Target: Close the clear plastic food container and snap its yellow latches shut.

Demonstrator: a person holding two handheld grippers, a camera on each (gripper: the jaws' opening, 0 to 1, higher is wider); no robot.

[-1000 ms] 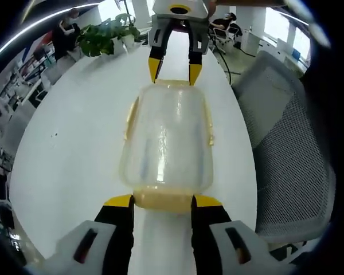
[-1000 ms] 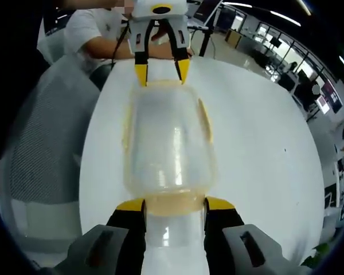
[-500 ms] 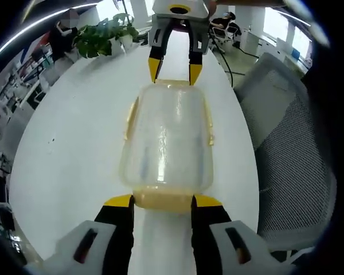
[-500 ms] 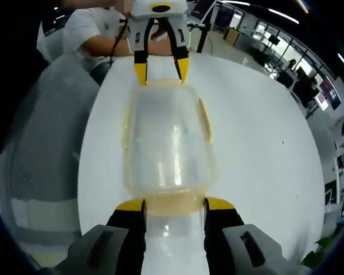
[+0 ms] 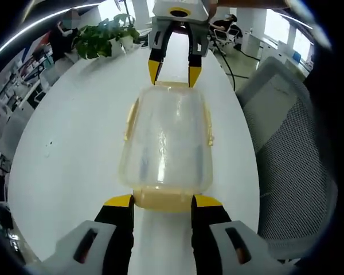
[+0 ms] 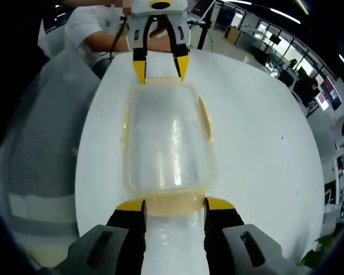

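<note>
Left gripper view: the clear plastic food container (image 5: 167, 137) is lying lengthwise on the white desk (image 5: 74, 143), lid down on its body; the left tongs (image 5: 159, 200) are standing with both yellow tips against the container's near end, the jaws set wide, one tip at each corner of the near yellow latch (image 5: 163, 200), touching it but not clamping it; at the far end the right tongs (image 5: 172, 66) are coming in from the top of this view, their yellow tips spread just as wide and resting at the far edge of the container; yellow side latches (image 5: 208, 129) are lying flat along both long walls; a grey mesh chair (image 5: 286, 143) is standing just beside the desk; a potted plant (image 5: 100, 39) is sitting on the desk's far part, well apart from the container.

Right gripper view: the same container (image 6: 167, 140) is running away from the camera on the desk (image 6: 264, 149); the right tongs (image 6: 168, 204) are bracketing the near yellow latch (image 6: 173, 204), jaws open wide, tips touching its corners; the left tongs (image 6: 160, 65) are meeting the far end, jaws likewise apart; a side latch (image 6: 205, 120) is hugging the wall; a person in a white shirt (image 6: 86, 31) is sitting beyond the desk; the mesh chair (image 6: 37, 143) is standing alongside.
</note>
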